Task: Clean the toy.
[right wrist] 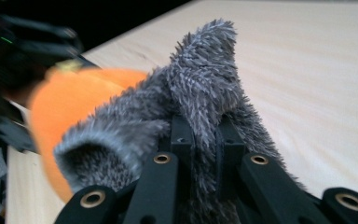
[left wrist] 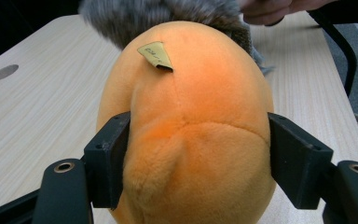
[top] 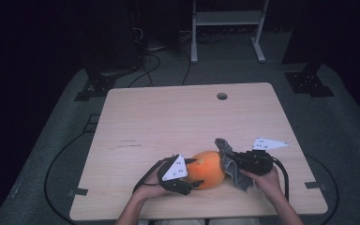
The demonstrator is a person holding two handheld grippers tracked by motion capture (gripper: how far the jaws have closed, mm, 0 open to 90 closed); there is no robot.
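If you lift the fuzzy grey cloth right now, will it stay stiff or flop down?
Probably flop. The grey cloth already droops in folds below the right gripper, which pinches one bunched fold. Its shaggy pile looks soft and light, so it likely weighs little. It drapes against the orange plush, so lifting may drag fuzz across it.

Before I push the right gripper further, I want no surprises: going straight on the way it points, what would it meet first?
Probably the orange plush toy: the right gripper, shut on the grey furry cloth, points at it, with the cloth apparently against its side.

Orange plush toy [left wrist: 186, 140], shaggy grey cloth [right wrist: 200, 93], matt wood table [top: 168, 117]
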